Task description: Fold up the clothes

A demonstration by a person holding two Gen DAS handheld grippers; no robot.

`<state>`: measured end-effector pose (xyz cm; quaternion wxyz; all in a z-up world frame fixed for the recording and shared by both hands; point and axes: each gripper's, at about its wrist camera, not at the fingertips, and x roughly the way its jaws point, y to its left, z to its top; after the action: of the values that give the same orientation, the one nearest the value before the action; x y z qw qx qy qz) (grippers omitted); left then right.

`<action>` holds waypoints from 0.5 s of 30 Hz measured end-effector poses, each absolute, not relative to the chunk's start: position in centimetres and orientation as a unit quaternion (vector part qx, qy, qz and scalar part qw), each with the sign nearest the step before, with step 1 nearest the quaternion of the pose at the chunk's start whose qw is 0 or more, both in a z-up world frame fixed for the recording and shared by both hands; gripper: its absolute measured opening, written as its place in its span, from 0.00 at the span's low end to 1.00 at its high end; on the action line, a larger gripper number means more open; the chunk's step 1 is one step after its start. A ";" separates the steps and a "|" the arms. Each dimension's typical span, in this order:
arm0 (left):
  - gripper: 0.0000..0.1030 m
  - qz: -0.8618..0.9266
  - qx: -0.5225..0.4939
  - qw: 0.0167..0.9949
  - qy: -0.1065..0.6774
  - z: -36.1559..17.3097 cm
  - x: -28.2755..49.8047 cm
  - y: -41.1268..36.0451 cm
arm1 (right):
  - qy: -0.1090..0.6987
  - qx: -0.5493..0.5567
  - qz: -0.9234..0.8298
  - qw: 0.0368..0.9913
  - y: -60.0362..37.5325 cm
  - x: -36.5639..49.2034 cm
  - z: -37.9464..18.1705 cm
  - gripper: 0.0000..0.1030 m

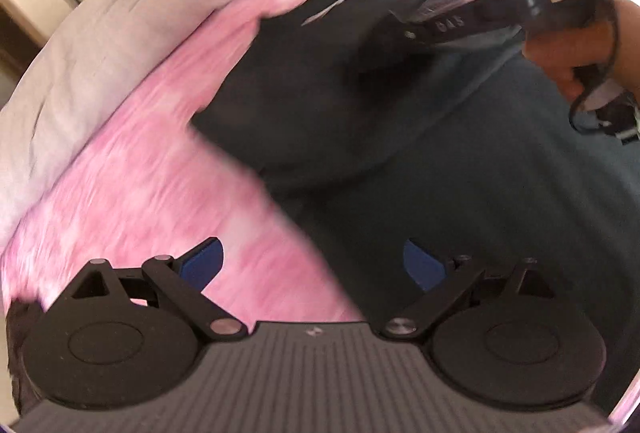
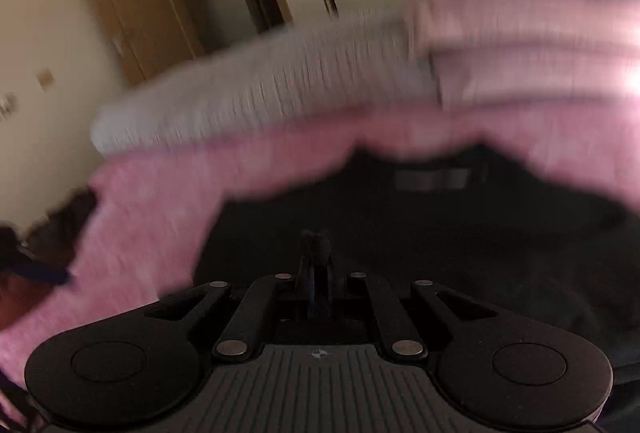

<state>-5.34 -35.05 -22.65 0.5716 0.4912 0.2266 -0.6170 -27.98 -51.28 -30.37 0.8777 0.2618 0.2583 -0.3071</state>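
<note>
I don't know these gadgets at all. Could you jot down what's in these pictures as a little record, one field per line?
Place: a bed with a pink blanket
Garment: dark garment spread on the blanket
Left gripper: open, nothing between its blue pads, above the garment's edge
Right gripper: shut on a pinch of the dark garment
Holder: a person's hand carries the right gripper
Also there: pale grey bedding, folded pink bedding
Picture quality: blurred, fine detail unclear
</note>
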 end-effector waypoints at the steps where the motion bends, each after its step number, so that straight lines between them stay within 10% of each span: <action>1: 0.93 -0.613 0.489 0.575 0.233 -22.8 -4.3 -34.4 | 0.264 0.258 -0.312 0.875 -51.2 -27.2 -30.7 0.04; 15: 0.93 -0.614 0.456 0.588 0.262 -22.9 0.5 -33.1 | 0.313 0.196 -0.248 0.896 -49.7 -18.8 -30.2 0.11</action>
<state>0.53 -33.09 -22.94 0.5884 0.4564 0.2615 -0.6141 -18.81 -49.70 -30.20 0.8958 0.1958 0.3131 -0.2475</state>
